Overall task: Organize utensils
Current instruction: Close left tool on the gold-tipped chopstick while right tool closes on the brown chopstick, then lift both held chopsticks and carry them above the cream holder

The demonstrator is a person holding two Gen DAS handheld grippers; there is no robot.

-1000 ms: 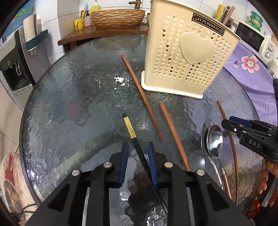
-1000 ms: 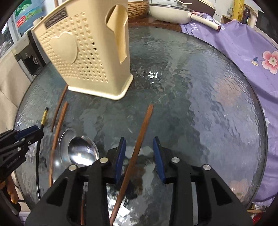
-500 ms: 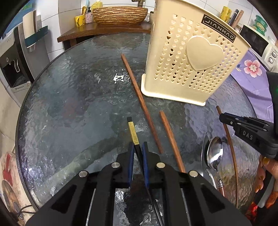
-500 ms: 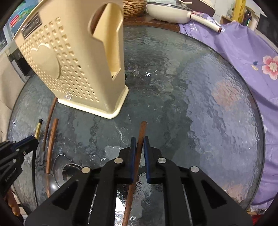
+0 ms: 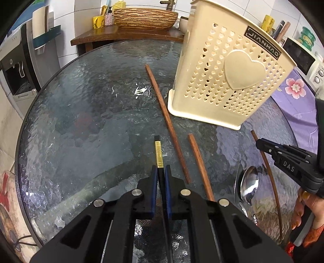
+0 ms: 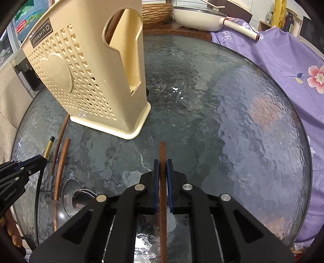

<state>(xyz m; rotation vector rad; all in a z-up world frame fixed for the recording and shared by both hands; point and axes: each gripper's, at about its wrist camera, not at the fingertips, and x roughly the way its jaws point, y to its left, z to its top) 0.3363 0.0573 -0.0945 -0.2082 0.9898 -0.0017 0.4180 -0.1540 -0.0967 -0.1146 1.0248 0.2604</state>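
Observation:
In the left wrist view my left gripper (image 5: 161, 172) has its jaws closing on a black chopstick (image 5: 158, 153) with a gold band, and the blue pads press on its sides. In the right wrist view my right gripper (image 6: 162, 163) is shut on a brown wooden chopstick (image 6: 162, 149), which points straight ahead. A cream perforated utensil holder (image 5: 228, 81) stands on the round glass table (image 5: 81, 121), beyond both grippers. Two more brown chopsticks (image 5: 168, 121) (image 5: 199, 161) lie on the glass between the grippers. Metal spoons (image 5: 249, 182) lie beside the right gripper.
A purple flowered cloth (image 6: 283, 60) covers the table's right side. A white pan (image 6: 198, 18) and a wicker basket (image 5: 143, 18) sit on a wooden counter behind. A water dispenser (image 5: 16, 66) stands at far left. A person's hand (image 5: 303, 214) grips the right tool.
Both grippers went from open around their chopsticks to closed on them. Each chopstick now lies straight along its gripper. The hands hardly moved.

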